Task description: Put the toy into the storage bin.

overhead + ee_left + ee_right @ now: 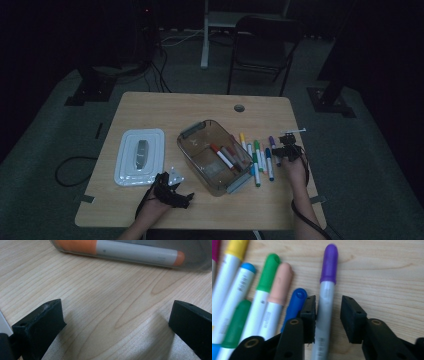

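A purple-capped marker (pixel 328 272) lies on the wooden table, the rightmost of a row of markers (pixel 257 160). My right gripper (pixel 329 301) straddles its grey barrel. The left jaw is against the barrel, the right jaw stands a little off it, so the gripper is open. From the high view the right gripper (pixel 286 150) sits at the right end of the row, over the purple marker (pixel 272 144). My left gripper (pixel 175 197) rests open near the table's front edge. Its jaws (pixel 117 312) hold nothing and face an orange-capped marker (pixel 130 251) seen through the bin's wall.
A clear plastic bin (pixel 200 127) with a few markers (pixel 227 157) inside stands at mid-table. Its white lid (pixel 125 170) lies to the left. Blue (pixel 295 301), peach (pixel 280 282) and green (pixel 268 272) markers crowd the purple one's left side. A chair (pixel 262 45) stands beyond the table.
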